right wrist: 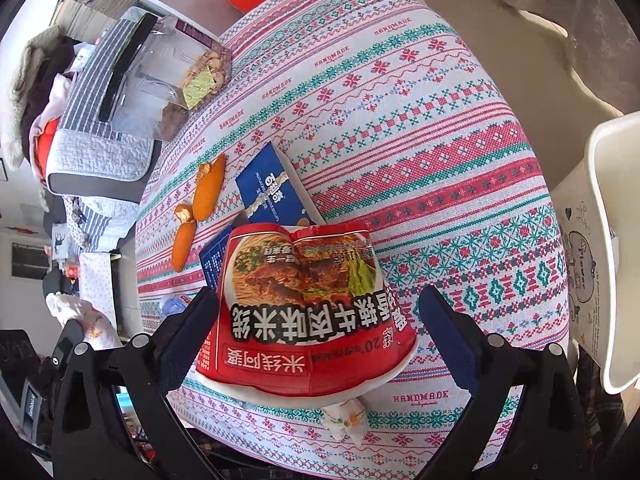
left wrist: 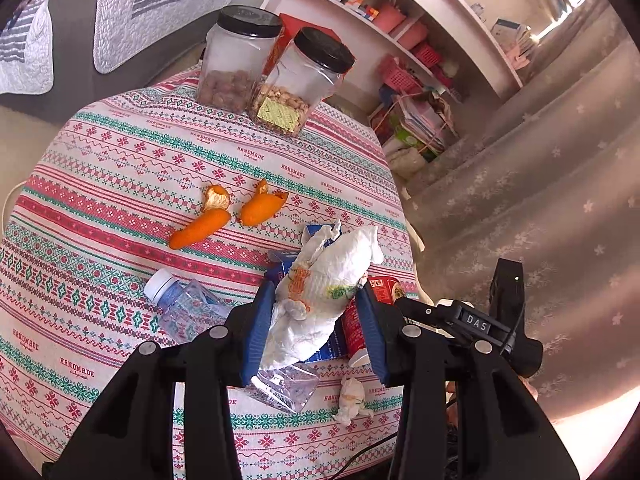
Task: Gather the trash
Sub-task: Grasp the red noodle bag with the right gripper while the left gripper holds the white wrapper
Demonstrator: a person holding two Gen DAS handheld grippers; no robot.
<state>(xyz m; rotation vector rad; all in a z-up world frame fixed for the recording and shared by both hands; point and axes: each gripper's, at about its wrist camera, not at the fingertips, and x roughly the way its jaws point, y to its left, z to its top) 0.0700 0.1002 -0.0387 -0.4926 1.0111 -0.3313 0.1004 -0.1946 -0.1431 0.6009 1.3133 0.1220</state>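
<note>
In the left wrist view my left gripper (left wrist: 316, 320) is shut on a crumpled white tissue (left wrist: 328, 280) and holds it above the patterned tablecloth (left wrist: 120, 168). Under it lie a clear plastic bottle (left wrist: 188, 308), a blue carton (left wrist: 280, 268) and a red noodle cup (left wrist: 356, 324). Orange peels (left wrist: 224, 216) lie further back, and a small tissue wad (left wrist: 352, 398) is near the front edge. In the right wrist view my right gripper (right wrist: 320, 332) is open, with its fingers on either side of the red noodle cup (right wrist: 304, 308), which is upside down. The blue carton (right wrist: 268, 188) and orange peels (right wrist: 200, 208) lie behind the cup.
Two black-lidded jars (left wrist: 276, 80) of nuts stand at the table's far edge. A white bin (right wrist: 604, 248) stands to the right of the table. Shelves with pink baskets (left wrist: 400, 40) and a curtain (left wrist: 540, 200) are behind. A grey sofa (left wrist: 60, 32) is at the far left.
</note>
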